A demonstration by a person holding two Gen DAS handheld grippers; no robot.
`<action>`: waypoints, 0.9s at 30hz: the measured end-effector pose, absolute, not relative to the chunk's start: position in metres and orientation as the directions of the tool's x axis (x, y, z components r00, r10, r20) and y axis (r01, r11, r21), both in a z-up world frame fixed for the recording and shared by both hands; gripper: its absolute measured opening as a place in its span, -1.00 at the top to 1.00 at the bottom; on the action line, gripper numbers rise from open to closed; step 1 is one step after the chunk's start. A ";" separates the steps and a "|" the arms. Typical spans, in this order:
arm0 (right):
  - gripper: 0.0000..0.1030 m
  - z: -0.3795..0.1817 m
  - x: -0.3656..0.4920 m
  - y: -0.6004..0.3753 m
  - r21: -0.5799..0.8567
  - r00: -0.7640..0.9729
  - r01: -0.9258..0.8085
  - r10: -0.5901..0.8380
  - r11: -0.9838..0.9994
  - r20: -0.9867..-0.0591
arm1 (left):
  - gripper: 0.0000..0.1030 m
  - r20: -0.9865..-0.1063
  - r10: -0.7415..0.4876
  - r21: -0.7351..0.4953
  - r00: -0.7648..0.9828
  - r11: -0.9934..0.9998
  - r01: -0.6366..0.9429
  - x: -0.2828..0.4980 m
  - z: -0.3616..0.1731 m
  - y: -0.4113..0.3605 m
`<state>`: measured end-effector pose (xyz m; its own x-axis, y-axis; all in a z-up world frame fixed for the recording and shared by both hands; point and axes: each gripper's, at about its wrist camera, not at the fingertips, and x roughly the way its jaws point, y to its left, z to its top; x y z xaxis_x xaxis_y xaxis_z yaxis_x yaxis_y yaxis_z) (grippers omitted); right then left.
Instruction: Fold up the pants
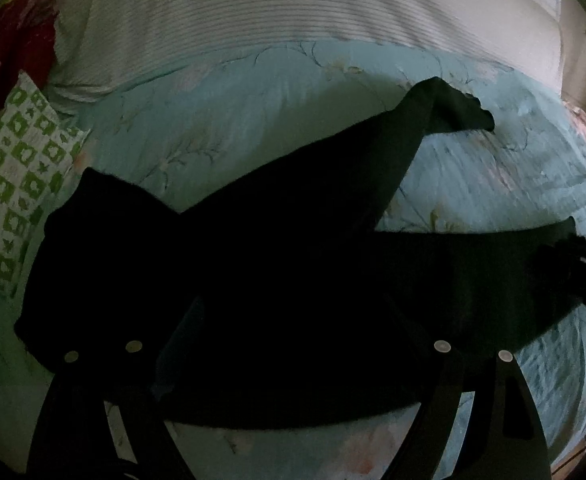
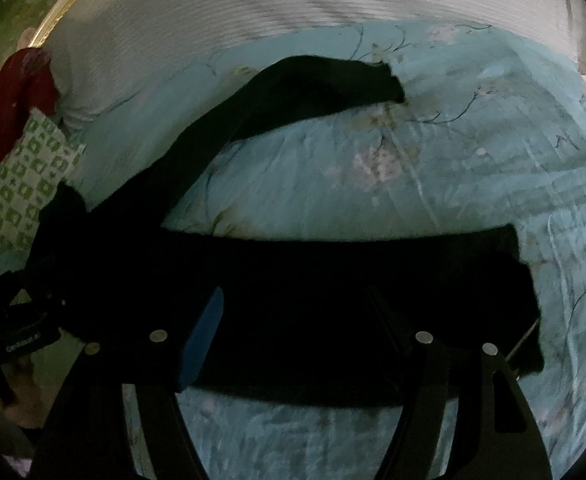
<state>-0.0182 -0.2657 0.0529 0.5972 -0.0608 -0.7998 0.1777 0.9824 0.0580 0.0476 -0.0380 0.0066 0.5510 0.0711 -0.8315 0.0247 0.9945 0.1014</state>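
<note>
A: Item one, the pants (image 1: pixel 277 264). Where do they lie?

B: Spread on the bed (image 1: pixel 253 128), on its pale blue flowered cover. Waist end to your left, near the green checked pillow (image 1: pixel 17 176). One leg runs along the near edge toward the right; the other (image 2: pixel 293 96) angles off to the far right, its cuff well apart from the near leg's cuff (image 2: pixel 509 264). Not yet folded, by the look of it.

A: Item two, your tools?

B: Your left gripper (image 1: pixel 289 332) hangs over the seat and upper leg. Its fingers look spread wide, but they are black on black cloth, so I cannot tell for sure whether they are released or pinching fabric. Your right gripper (image 2: pixel 293 320) sits over the near leg, jaws standing wide, nothing clearly pressed between them; I read it as released.

A: How will the cloth behave?

B: Soft, limp, light, judging by how it drapes and wrinkles. It will sag and trail from any single pinch, and it may drag the cover along with it. Not fragile, not slippery.

A: Where should you take hold?

B: I'd say the far leg's cuff with your right gripper and the waistband with your left, at hems or seams where the layers are thicker, then lay one leg onto the other.

A: Other items?

B: A dark red cloth (image 1: pixel 9 52), far left, and a grey ribbed blanket (image 1: pixel 293 4) beyond.
</note>
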 end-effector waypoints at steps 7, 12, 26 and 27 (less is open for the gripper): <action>-0.38 0.075 0.025 -0.292 0.102 0.621 0.222 -0.060 0.970 -0.781 | -0.67 -0.837 0.083 0.133 0.541 0.990 0.055 0.080 0.008 -0.063; -0.38 0.090 0.065 -0.315 0.152 0.629 0.261 -0.048 0.953 -0.776 | -0.67 -0.834 0.098 0.161 0.544 0.984 0.071 0.110 0.008 -0.082; -0.38 0.087 0.159 -0.410 0.248 0.613 0.394 -0.052 0.885 -0.789 | -0.67 -0.857 0.187 0.235 0.480 0.971 0.041 0.194 -0.017 -0.110; -0.38 0.085 0.165 -0.416 0.245 0.607 0.405 -0.059 0.881 -0.793 | -0.67 -0.859 0.190 0.237 0.476 0.971 0.039 0.199 -0.019 -0.109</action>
